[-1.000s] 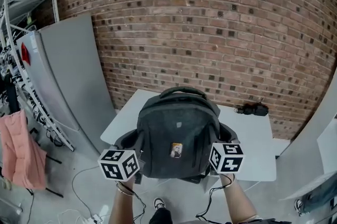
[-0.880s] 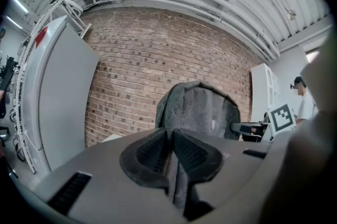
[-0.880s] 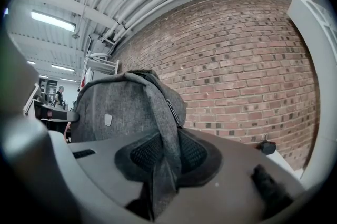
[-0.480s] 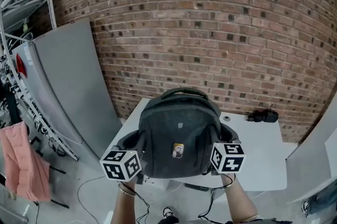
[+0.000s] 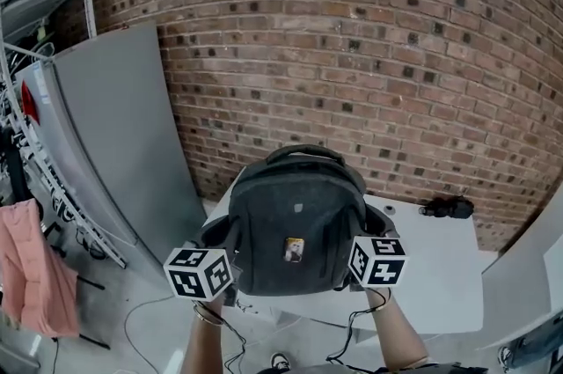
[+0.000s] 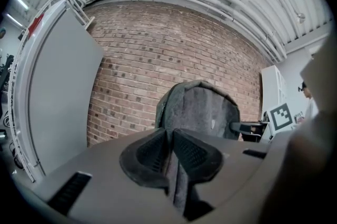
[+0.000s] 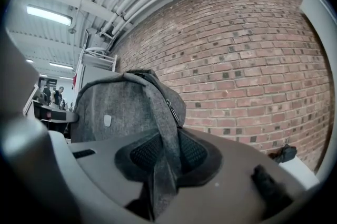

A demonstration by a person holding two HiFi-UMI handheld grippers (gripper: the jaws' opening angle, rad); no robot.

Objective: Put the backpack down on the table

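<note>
1. Holding the backpack (image 5: pixel 297 231) upright between both tools, you are at the carrying step. It hangs over the near edge of the white table (image 5: pixel 440 275) and looks not yet set down.
2. Your left gripper (image 6: pixel 172 157) is clamped on a grey shoulder strap (image 6: pixel 178 186). Your right gripper (image 7: pixel 164 157) pinches the other strap (image 7: pixel 160 181) the same way.
3. Next, bring the bag fully over bare tabletop, clear of the small black object (image 5: pixel 449 208) at the far right. Lower both hands evenly until its base takes the weight.
4. Only then let the jaws part.
</note>
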